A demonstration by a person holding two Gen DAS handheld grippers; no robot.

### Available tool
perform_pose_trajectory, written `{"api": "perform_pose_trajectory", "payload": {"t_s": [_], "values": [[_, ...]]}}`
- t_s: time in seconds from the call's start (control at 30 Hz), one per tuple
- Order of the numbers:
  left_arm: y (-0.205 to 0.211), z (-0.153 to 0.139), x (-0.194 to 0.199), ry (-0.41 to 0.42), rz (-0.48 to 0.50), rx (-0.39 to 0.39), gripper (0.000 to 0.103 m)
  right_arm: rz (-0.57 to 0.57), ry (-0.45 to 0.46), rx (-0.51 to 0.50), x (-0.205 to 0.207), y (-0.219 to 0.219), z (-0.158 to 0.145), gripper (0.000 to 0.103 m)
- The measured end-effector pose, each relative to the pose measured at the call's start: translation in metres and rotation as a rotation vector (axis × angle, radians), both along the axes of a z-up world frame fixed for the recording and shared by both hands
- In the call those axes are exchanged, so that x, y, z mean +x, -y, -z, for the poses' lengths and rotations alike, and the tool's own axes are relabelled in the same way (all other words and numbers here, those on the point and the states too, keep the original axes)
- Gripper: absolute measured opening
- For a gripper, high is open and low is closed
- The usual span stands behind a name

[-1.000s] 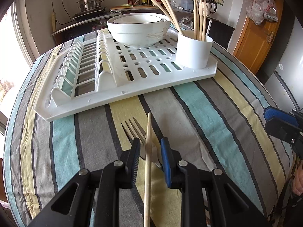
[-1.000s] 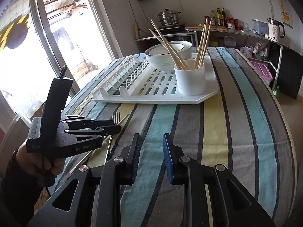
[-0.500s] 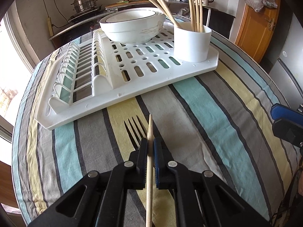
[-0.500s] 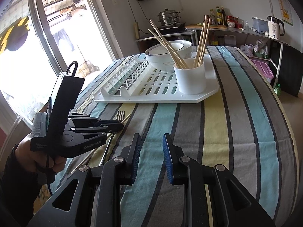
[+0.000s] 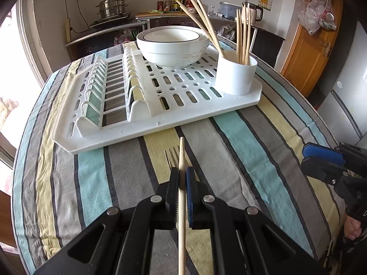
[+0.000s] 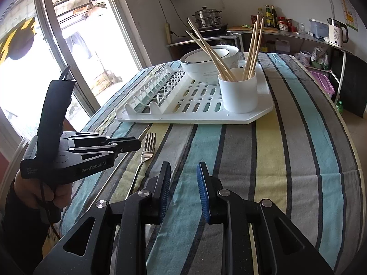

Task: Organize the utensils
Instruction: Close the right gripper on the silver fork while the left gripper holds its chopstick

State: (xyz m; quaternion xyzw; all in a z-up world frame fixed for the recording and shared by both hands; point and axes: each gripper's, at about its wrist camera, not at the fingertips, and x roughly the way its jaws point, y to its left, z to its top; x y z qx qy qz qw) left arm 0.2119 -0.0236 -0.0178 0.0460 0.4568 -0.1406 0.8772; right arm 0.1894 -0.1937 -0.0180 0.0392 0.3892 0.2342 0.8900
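My left gripper (image 5: pixel 182 175) is shut on a wooden chopstick (image 5: pixel 181 158) and holds it just above the striped tablecloth; it also shows in the right wrist view (image 6: pixel 137 143). A metal fork (image 6: pixel 146 152) lies on the cloth under it, tines toward the rack (image 5: pixel 172 158). A white utensil cup (image 5: pixel 235 74) with several chopsticks stands on the near right corner of the white dish rack (image 5: pixel 137 123). My right gripper (image 6: pixel 183 176) is open and empty over the cloth, right of the fork.
A white bowl (image 5: pixel 173 45) sits at the back of the rack. The table edge curves down on the right (image 6: pixel 353 151). A window is on the left, a kitchen counter with a pot and kettle behind.
My left gripper closed on the chopstick and lifted it slightly off the cloth. The right gripper stayed in place, open.
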Motion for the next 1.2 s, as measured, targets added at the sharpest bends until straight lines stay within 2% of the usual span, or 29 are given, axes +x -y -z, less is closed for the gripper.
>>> {"api": "perform_pose_trajectory", "payload": {"t_s": [0.23, 0.27, 0.33, 0.57, 0.7, 0.97, 1.17, 1.2], "values": [[-0.023, -0.012, -0.006, 0.028, -0.029, -0.033, 0.007, -0.043, -0.037, -0.022, 0.013, -0.026, 0.009, 0.025], [-0.026, -0.013, -0.007, 0.031, -0.035, -0.039, 0.007, -0.049, -0.042, -0.025, 0.015, -0.03, 0.01, 0.026], [-0.035, -0.016, -0.009, 0.037, -0.048, -0.049, 0.007, -0.062, -0.05, -0.03, 0.02, -0.04, 0.012, 0.036], [-0.061, -0.023, -0.01, 0.055, -0.092, -0.069, 0.007, -0.093, -0.077, -0.08, 0.043, -0.077, 0.022, 0.037], [-0.073, -0.022, -0.009, 0.054, -0.11, -0.072, 0.007, -0.107, -0.094, -0.12, 0.056, -0.099, 0.03, 0.043], [-0.089, -0.025, -0.009, 0.059, -0.124, -0.09, 0.007, -0.095, -0.163, -0.193, 0.081, -0.126, 0.048, 0.043], [-0.095, -0.029, -0.008, 0.069, -0.13, -0.098, 0.007, -0.076, -0.173, -0.276, 0.084, -0.143, 0.047, 0.042], [-0.095, -0.029, -0.008, 0.07, -0.13, -0.099, 0.006, -0.07, -0.173, -0.291, 0.084, -0.145, 0.047, 0.036]]}}
